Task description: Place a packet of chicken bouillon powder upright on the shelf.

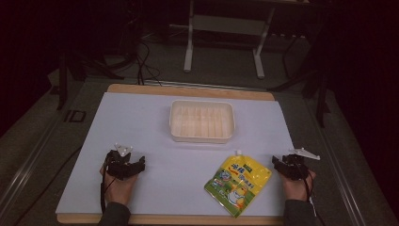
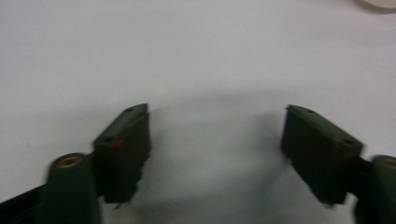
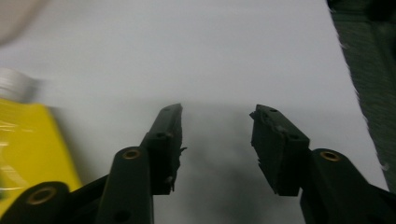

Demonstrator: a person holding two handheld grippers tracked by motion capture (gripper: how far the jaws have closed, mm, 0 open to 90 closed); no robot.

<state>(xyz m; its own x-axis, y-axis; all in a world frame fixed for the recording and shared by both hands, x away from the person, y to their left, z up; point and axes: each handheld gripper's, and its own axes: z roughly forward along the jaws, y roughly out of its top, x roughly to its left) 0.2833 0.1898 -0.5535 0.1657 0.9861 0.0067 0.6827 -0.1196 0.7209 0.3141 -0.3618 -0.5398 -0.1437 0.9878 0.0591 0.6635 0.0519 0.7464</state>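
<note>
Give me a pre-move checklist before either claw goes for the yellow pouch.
1. Left claw open, nothing between jaws: ok.
2. Right claw open, nothing between jaws: ok.
3. Yellow pouch lying flat on the white mat, beside the right claw: ok.
4. Pouch cap closed: cannot tell.
5. White tray empty, apart from the pouch: ok.
6. Pouch clear of mat's near edge: ok, but close.

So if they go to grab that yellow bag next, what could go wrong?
Two risks, as guesses. The yellow pouch lies flat on the white table, so the right tool, open beside it, may slide it rather than pinch it. The pouch also sits close to the table's near edge, so a push could send it off. The left tool is open too, and the tray is a fair way off, so the floppy pouch may slip during carrying.
</note>
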